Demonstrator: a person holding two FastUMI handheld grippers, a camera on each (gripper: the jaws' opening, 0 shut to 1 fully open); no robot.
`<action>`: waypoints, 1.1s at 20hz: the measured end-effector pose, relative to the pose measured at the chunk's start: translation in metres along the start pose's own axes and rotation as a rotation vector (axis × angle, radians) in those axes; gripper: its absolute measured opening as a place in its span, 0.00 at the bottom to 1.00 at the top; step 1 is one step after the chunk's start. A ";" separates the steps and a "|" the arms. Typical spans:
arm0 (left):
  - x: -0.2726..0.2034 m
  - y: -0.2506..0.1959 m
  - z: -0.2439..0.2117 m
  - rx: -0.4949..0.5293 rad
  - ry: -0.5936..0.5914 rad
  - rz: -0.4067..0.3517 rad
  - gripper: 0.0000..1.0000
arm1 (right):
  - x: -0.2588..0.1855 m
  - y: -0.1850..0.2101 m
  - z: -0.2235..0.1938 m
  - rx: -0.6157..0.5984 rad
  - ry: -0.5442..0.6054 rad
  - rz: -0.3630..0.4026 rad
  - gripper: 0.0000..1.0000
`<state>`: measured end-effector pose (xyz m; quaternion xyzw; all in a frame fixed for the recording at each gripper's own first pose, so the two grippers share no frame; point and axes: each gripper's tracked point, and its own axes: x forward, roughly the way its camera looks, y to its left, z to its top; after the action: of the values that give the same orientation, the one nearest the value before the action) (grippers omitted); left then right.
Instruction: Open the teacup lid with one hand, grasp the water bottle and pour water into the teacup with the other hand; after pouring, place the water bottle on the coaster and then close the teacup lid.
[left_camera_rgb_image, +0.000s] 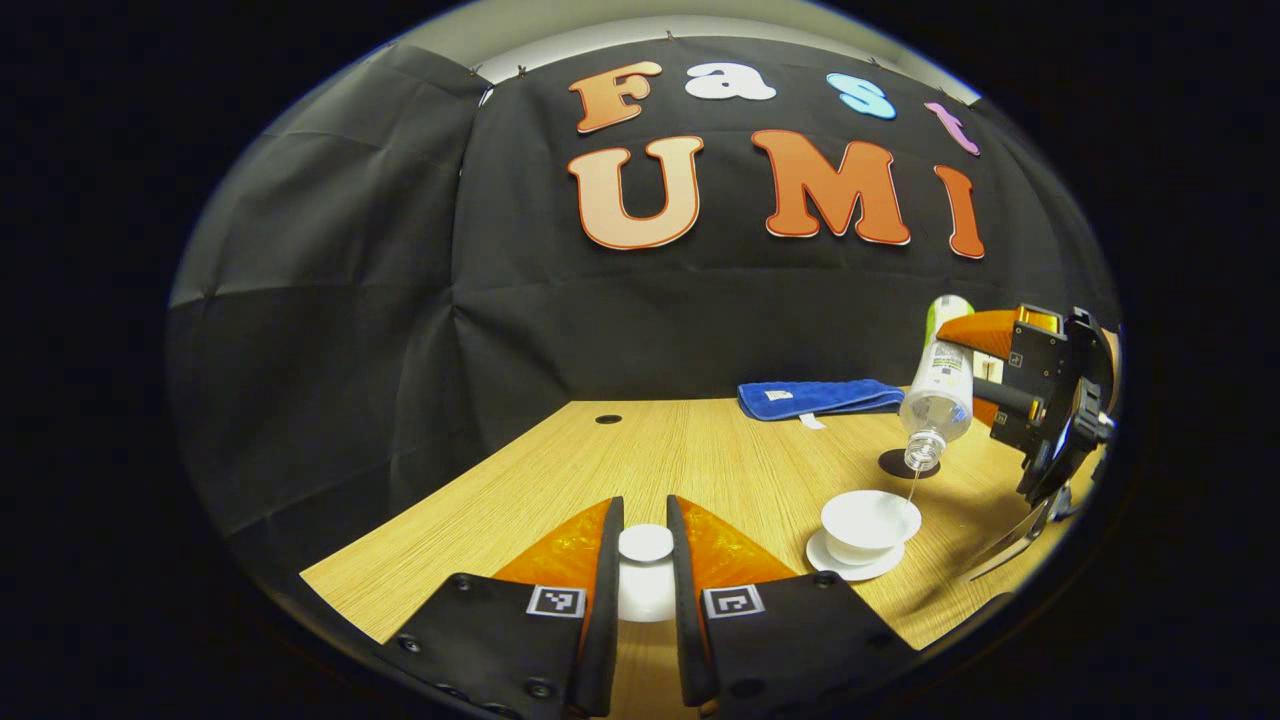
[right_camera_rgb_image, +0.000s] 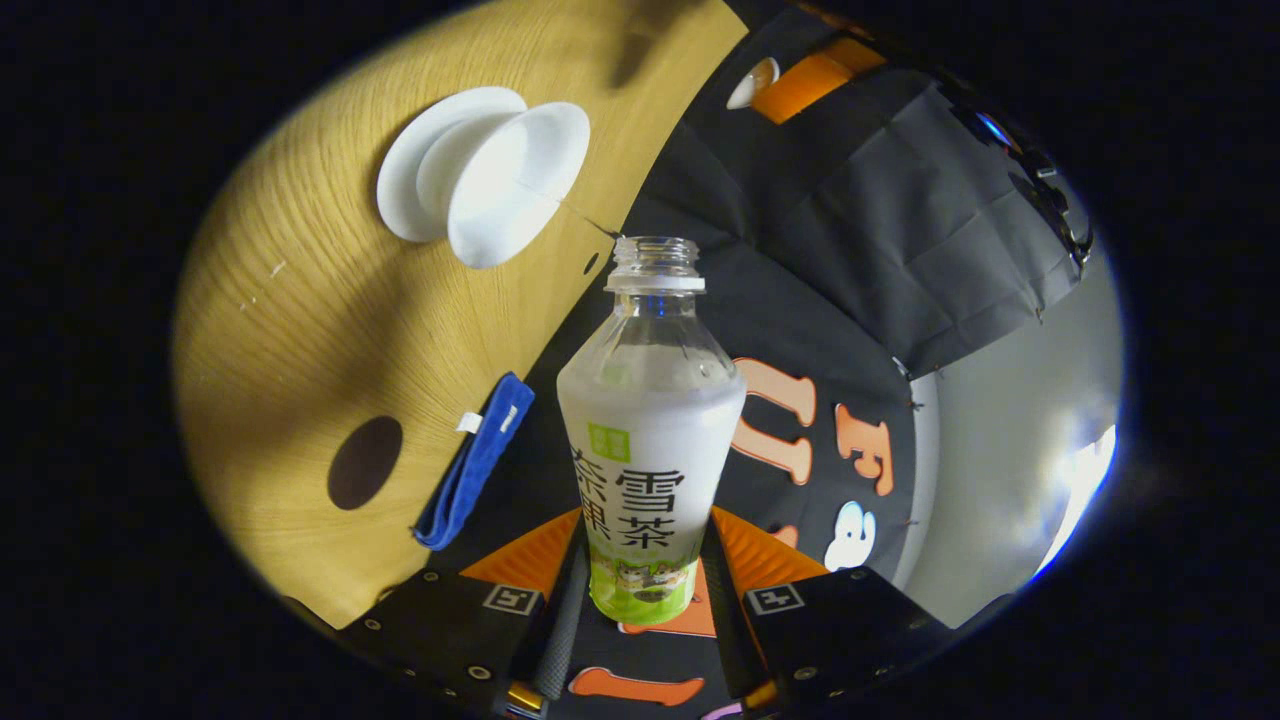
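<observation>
In the left gripper view, a small white lid (left_camera_rgb_image: 645, 545) is held between the two fingers of the left gripper (left_camera_rgb_image: 645, 590), which are closed in on it from either side above the wooden table (left_camera_rgb_image: 560, 470). The lid's round knob is seen on top, raised clear of the tabletop.

To the right of it, the open teacup (left_camera_rgb_image: 868, 522) is seen standing on its white saucer (left_camera_rgb_image: 852, 563). Above and just beyond the cup, the water bottle (left_camera_rgb_image: 938, 385) is held tilted with its uncapped mouth pointing down, and a thin stream of water is seen running from the mouth to the cup's rim. The bottle is gripped around its body by the right gripper (left_camera_rgb_image: 985, 390), seen at the right edge of that view. A dark round coaster (left_camera_rgb_image: 895, 463) lies on the table just behind the bottle's mouth, and a folded blue cloth (left_camera_rgb_image: 818, 398) lies farther back by the wall.

In the right gripper view, the bottle (right_camera_rgb_image: 650, 430) is seen clamped at its labelled lower part between the fingers of the right gripper (right_camera_rgb_image: 648, 585), which are closed partway to the bottle's width. The teacup (right_camera_rgb_image: 512, 180) and saucer (right_camera_rgb_image: 405, 165) are seen beyond the bottle's mouth, with the coaster (right_camera_rgb_image: 364, 462) and the blue cloth (right_camera_rgb_image: 475, 470) well apart from them on the table (right_camera_rgb_image: 300, 330).
</observation>
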<state>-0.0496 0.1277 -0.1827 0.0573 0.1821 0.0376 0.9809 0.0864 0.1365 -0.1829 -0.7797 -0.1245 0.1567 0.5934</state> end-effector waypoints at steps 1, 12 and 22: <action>-0.001 0.000 -0.004 0.002 0.007 0.001 0.29 | -0.002 0.007 0.000 0.055 0.001 0.036 0.60; 0.001 -0.019 0.000 0.011 0.006 -0.029 0.26 | -0.007 -0.005 -0.035 0.662 0.160 -0.055 0.61; 0.004 -0.031 0.004 -0.006 0.006 -0.041 0.29 | 0.011 0.030 -0.063 1.404 0.286 -0.022 0.61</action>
<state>-0.0431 0.0966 -0.1843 0.0505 0.1860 0.0181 0.9811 0.1213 0.0773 -0.1974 -0.2252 0.0771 0.0901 0.9671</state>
